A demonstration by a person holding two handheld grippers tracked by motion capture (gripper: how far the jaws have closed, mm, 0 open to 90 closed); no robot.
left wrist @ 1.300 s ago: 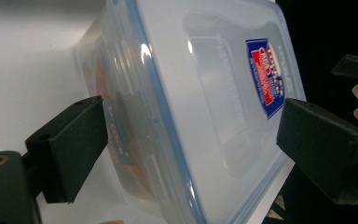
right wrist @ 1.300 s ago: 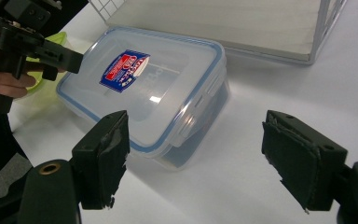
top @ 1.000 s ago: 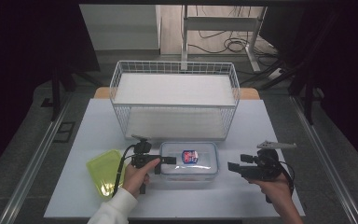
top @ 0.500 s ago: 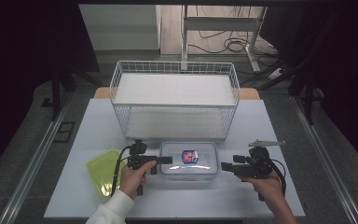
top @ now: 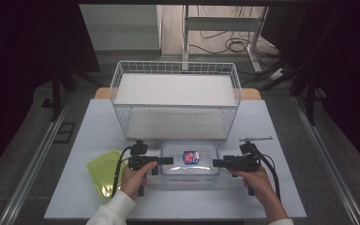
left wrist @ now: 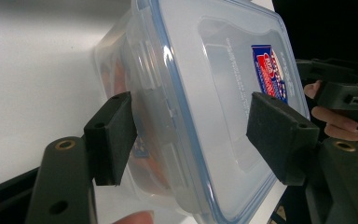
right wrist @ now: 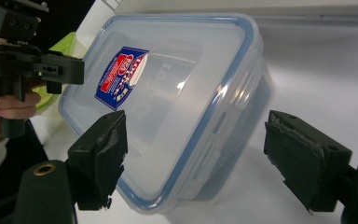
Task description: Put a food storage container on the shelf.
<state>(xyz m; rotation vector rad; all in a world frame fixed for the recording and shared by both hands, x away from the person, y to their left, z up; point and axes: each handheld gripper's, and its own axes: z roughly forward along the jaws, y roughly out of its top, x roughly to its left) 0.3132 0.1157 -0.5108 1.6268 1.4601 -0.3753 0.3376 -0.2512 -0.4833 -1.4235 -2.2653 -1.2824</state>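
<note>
High view: clear lidded container point(top: 189, 159) flat on the white bench point(top: 272, 122), just in front of the wire basket point(top: 176, 101); green lid point(top: 104, 169) lying off to its left. Left tool point(top: 166, 161) at the container's left end, right tool point(top: 217, 163) at its right end.

Left gripper view: jaws having just narrowed, now straddling the container's point(left wrist: 200, 107) end, one pad against the side clip, the other over the lid; firm pressing not possible to tell.

Right gripper view: jaws spread wide around the container's point(right wrist: 177, 102) end, pads clear of it, holding nothing.
</note>
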